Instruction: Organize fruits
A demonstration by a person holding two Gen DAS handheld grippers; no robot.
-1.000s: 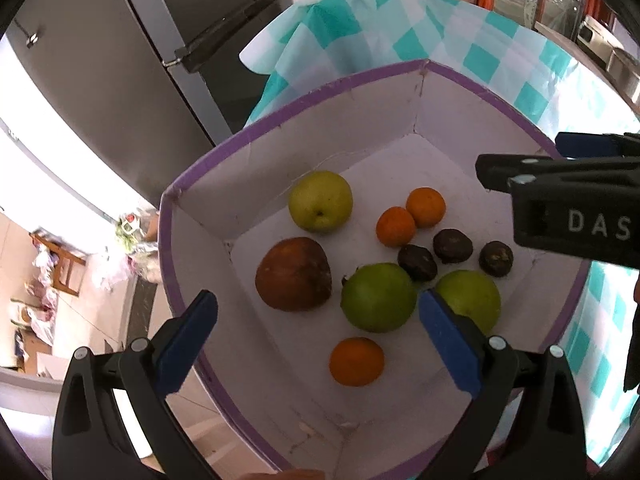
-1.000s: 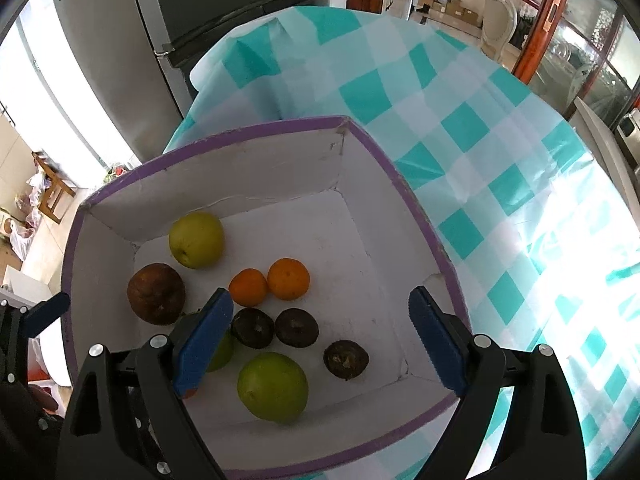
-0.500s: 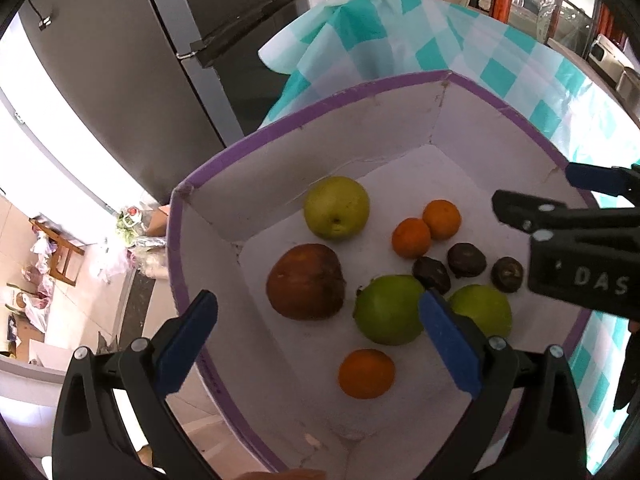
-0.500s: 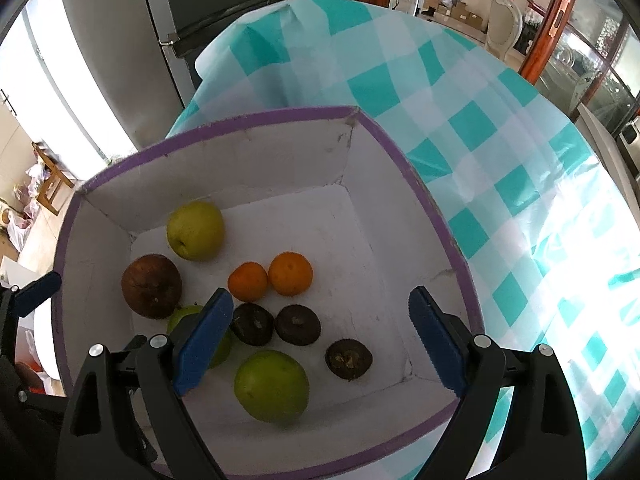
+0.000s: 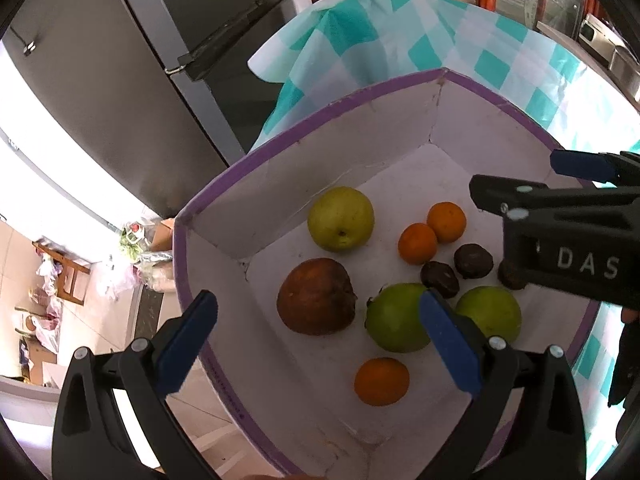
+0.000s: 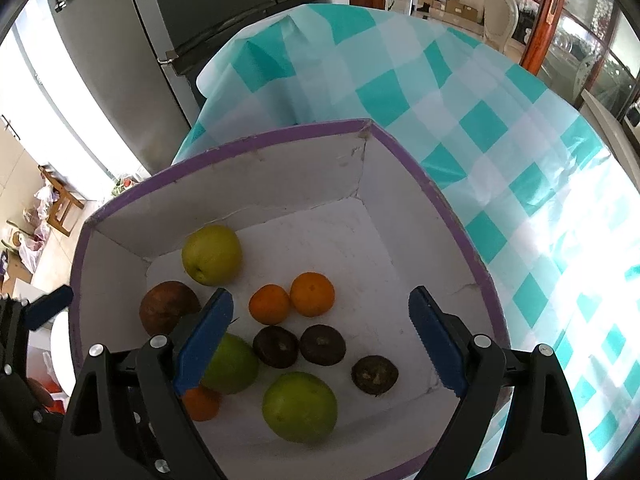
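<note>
A white box with a purple rim holds the fruit: a yellow-green pear, a brown fruit, two green fruits, three oranges and three dark round fruits. My left gripper is open and empty above the box's near left side. My right gripper is open and empty above the box's near right side; it shows at the right of the left wrist view.
The box sits at the edge of a table with a teal-and-white checked cloth. A grey refrigerator stands behind. The floor with a chair and bags lies left of the table.
Both grippers have drawn back and up from the box, so the box sits lower and smaller in both views. Both stay open and empty. The fruit has not moved.
</note>
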